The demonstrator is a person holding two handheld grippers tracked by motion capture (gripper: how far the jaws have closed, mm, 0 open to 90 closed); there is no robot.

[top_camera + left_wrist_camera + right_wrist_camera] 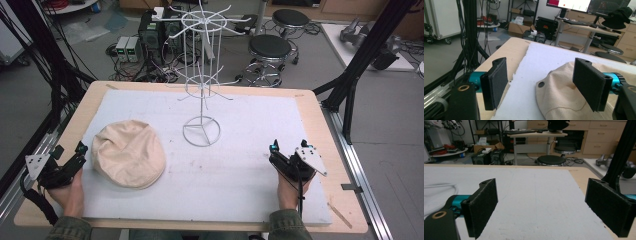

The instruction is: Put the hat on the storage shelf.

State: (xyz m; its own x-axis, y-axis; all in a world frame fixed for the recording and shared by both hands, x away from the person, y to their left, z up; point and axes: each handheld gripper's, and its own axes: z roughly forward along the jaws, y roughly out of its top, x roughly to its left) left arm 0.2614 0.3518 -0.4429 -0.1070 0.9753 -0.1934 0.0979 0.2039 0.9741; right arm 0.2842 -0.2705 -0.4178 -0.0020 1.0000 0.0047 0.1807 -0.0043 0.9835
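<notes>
An overhead camera looked forward and down on the white mat (240,165); both gripper cameras skimmed low and close across it.

The room is bright, with soft, even light from above. Shadows are faint: a pale one lies under the wire stand (201,131) on the white mat (240,170). No strong glare shows on the mat. In both tool views the black pads (495,82) up close look a bit soft, and the far room looks slightly fuzzy. Straight lines bend a little near the edges.
</notes>
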